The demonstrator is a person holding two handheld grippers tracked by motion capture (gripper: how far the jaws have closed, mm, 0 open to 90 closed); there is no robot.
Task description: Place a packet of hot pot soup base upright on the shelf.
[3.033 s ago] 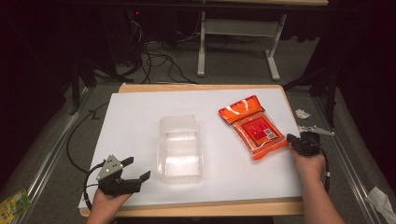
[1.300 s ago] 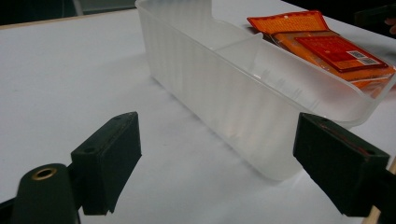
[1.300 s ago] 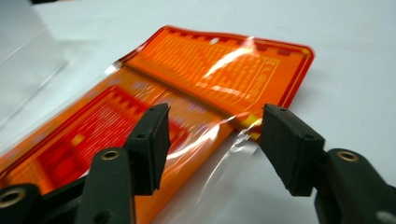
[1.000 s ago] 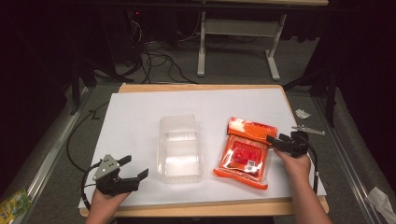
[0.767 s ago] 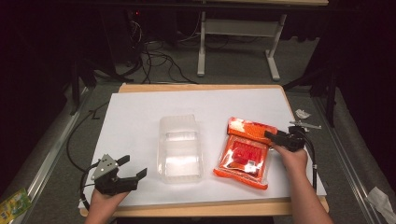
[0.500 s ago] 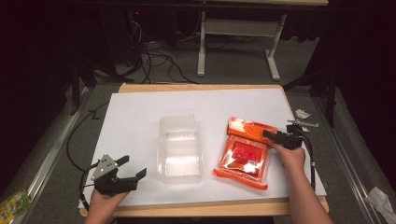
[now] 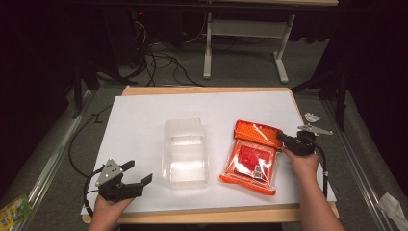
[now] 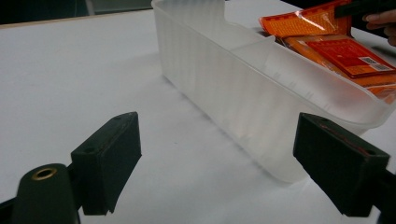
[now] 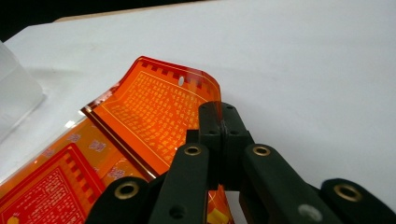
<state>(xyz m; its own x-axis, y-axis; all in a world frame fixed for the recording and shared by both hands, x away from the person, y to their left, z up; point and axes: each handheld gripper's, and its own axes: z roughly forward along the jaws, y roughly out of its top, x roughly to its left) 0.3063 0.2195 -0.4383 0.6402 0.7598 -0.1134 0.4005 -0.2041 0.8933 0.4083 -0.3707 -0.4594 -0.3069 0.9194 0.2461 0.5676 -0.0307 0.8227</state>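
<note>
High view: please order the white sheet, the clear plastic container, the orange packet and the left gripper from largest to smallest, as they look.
1. white sheet
2. clear plastic container and orange packet: they look about alike, so no ranking
3. left gripper

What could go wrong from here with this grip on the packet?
The right gripper has just closed on the edge of the orange packet, at its curled top flap. Held so near the edge, the slick packet may slip out or sag when lifted. Swinging left, it could nudge the clear tub, which the open left gripper is not steadying.
</note>
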